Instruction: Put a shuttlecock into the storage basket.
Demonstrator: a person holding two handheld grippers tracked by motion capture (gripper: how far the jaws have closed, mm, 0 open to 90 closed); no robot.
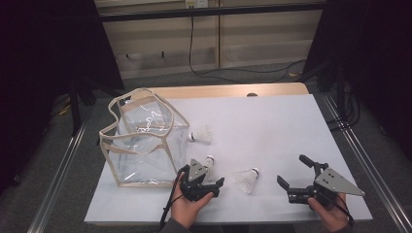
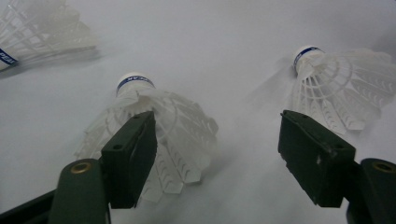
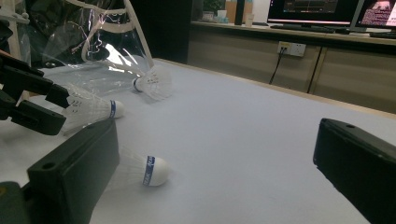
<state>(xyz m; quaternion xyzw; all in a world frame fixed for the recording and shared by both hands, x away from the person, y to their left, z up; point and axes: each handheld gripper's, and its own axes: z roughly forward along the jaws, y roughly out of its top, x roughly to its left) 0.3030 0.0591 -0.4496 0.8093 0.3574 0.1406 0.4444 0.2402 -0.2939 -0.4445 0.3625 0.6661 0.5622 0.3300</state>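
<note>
Three white shuttlecocks with blue-banded corks lie on the white table point(image 1: 272, 121). My left gripper point(image 1: 206, 175) is open at the front, its jaws astride the skirt of the near-left shuttlecock point(image 1: 209, 162), seen close up beside the left jaw in the left gripper view point(image 2: 159, 126). A second shuttlecock point(image 1: 248, 179) lies between the two grippers and shows in the other views too point(image 2: 336, 88) point(image 3: 140, 170). The third shuttlecock point(image 1: 201, 136) rests farther back near the bag. My right gripper point(image 1: 292, 170) is open at the front right, holding nothing.
A clear plastic bag with beige trim point(image 1: 141, 141) stands open at the table's left. Beyond the table's far wooden edge point(image 1: 233, 90) are the floor, cables and a wall. A metal rail point(image 1: 369, 165) runs along the right side.
</note>
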